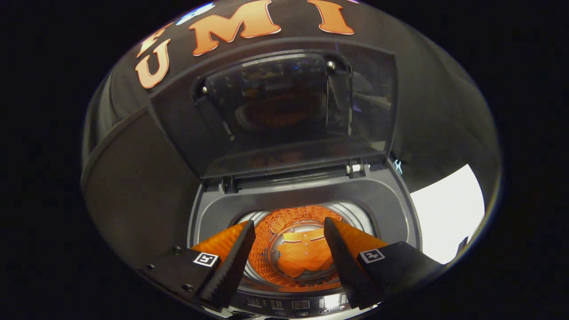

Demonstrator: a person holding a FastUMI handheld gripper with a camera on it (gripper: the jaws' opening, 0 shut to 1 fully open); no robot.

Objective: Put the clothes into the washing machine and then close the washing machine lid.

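An orange garment [304, 258] lies in the orange-lit drum [271, 235]; dark grey washing machine [391, 200], smoky lid [284, 111]; spread black-ridged fingers [231, 266].

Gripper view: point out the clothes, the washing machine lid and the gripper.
clothes [303, 258]: gripper view, middle of the orange garment at the drum bottom.
washing machine lid [284, 111]: gripper view, the raised lid's window.
gripper [289, 262]: gripper view, midway between its open, empty fingertips.
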